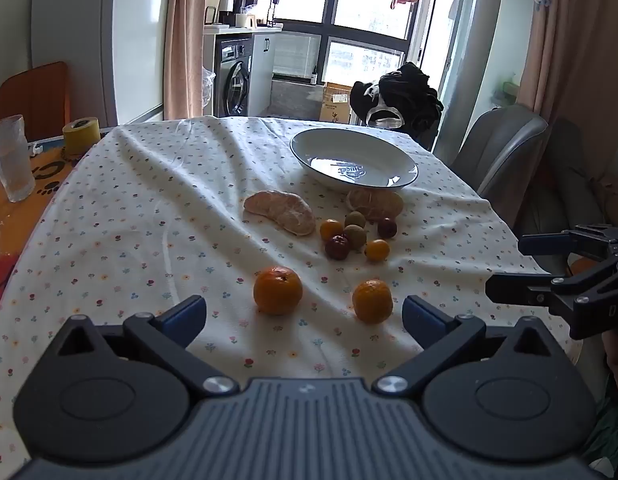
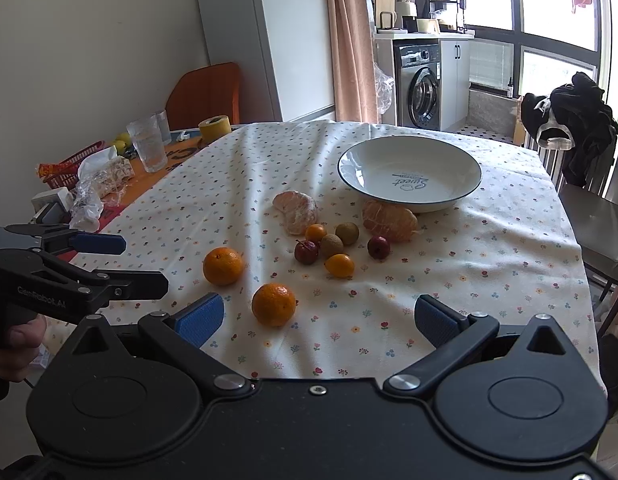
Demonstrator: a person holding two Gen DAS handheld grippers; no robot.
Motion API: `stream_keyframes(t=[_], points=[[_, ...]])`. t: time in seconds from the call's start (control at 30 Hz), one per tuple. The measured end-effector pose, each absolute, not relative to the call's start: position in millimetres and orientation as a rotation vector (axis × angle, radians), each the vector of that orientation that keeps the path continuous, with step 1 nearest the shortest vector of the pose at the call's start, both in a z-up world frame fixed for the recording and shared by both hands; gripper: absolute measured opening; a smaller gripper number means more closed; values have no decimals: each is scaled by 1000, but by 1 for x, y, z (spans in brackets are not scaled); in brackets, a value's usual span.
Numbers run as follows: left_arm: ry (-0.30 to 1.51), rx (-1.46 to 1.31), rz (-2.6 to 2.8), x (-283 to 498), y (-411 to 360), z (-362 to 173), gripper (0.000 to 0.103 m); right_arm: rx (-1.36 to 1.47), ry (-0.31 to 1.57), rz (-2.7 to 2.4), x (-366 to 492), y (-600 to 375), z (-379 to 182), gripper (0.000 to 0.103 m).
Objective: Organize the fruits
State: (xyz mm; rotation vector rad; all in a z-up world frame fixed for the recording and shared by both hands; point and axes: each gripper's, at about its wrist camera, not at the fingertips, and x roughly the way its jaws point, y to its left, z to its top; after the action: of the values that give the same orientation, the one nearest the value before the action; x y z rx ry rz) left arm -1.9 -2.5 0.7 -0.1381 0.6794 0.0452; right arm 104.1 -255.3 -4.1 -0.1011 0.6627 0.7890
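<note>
Grippers both spread wide, holding nothing: left gripper (image 1: 304, 312), right gripper (image 2: 319, 318). Whole mandarin (image 2: 273, 305) just ahead of right gripper, between its fingers; second mandarin (image 2: 223, 265) further left. Beyond: cluster of small fruits (image 2: 332, 245), two peeled mandarins (image 2: 297, 212) on floral tablecloth (image 2: 489, 264). Farthest: empty white bowl (image 2: 409, 174), touching right peeled one.

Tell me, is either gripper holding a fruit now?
No. The left gripper and right gripper are both open and hold nothing.
</note>
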Motion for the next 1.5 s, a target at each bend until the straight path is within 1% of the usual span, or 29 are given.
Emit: stream_keyframes(t=[1.5], points=[[667,-132,42,-4,0,4,103,-112,641,784,103,-255,0,103]])
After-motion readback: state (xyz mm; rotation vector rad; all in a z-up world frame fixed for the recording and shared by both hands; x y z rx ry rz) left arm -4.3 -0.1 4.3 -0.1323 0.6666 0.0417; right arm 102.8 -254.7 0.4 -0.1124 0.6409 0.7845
